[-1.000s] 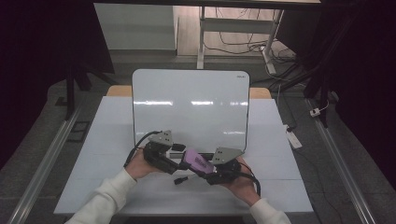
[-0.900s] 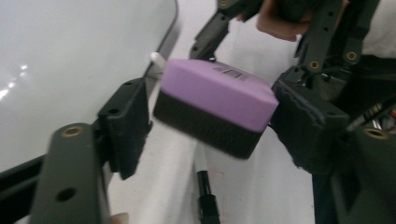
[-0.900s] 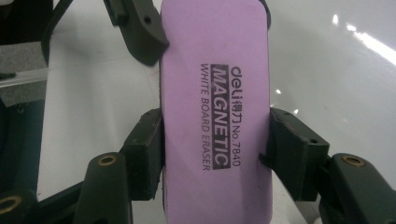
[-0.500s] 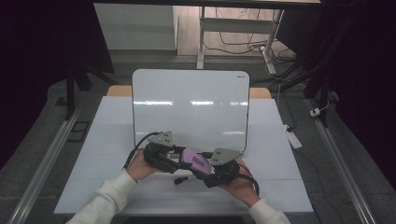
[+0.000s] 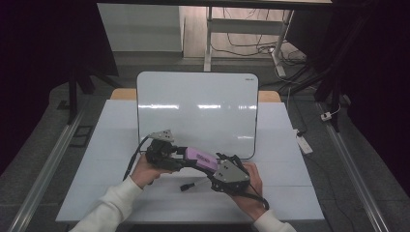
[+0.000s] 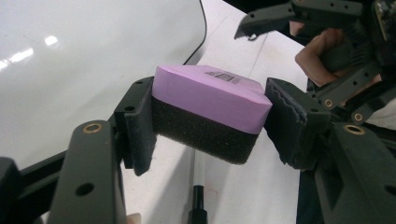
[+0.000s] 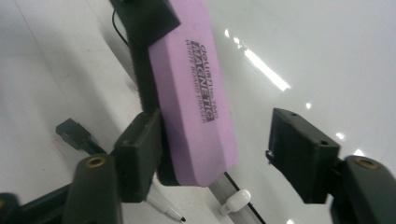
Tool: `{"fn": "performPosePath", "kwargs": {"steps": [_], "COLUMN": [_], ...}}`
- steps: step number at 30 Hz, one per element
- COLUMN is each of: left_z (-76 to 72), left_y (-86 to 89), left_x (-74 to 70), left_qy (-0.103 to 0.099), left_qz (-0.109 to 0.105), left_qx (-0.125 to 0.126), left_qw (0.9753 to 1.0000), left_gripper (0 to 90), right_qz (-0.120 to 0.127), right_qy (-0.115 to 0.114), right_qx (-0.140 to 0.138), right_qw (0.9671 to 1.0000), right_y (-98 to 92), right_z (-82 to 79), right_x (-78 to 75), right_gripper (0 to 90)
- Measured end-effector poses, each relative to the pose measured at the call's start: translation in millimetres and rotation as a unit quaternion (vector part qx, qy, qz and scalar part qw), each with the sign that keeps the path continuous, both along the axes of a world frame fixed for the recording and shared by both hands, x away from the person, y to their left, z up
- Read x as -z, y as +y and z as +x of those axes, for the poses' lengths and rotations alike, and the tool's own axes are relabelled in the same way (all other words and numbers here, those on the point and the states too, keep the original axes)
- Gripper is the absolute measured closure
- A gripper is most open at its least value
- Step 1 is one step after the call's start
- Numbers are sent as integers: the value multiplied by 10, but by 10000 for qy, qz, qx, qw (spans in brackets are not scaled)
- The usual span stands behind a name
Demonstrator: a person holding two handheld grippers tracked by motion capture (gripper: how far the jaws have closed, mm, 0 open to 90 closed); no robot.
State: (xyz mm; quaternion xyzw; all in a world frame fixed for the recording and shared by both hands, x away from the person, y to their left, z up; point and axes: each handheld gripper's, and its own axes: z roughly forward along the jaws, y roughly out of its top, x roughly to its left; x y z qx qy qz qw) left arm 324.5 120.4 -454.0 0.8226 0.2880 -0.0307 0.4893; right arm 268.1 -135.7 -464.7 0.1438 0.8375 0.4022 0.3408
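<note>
I hold a purple whiteboard eraser (image 5: 201, 159) above the white table (image 5: 116, 130), just in front of the whiteboard (image 5: 198, 106) — one end sits between my left gripper (image 6: 205, 126) jaws, with the near jaw pressed to its black felt side and the far jaw a sliver off its corner. My right gripper (image 7: 224, 154) stands open around the other end: one jaw touches the eraser, the other is well clear. A marker (image 5: 193, 184) lies on the table below, its cap (image 7: 235, 199) off beside the whiteboard's edge.
</note>
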Motion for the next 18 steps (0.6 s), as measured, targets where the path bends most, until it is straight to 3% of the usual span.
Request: {"fn": "performPosePath", "kwargs": {"steps": [3,9,13,16,18], "left_z": [2,26,-1,12,14], "left_y": [-7,-12,-45,-18,5], "left_x": [8,13,-1,-1,-6], "left_qy": [23,202,195,268,269], "left_qz": [10,-300,-320,-535,-655], "left_qx": [-74,-72,-96,-114,-102], "left_qw": [10000,9993,9993,9981,9974], "left_gripper": [381,380,379,392,389], "right_qz": [-159,-499,-665,-835,-880], "right_qy": [-103,-242,-362,-593,-722], "right_qx": [14,62,213,250,270], "right_qw": [9998,9984,9969,9944,9931], "right_y": [45,132,155,173,171], "right_z": [-15,-48,-40,-77,-93], "right_x": [13,66,88,86,83], "right_gripper": [379,385,502,605,621]}}
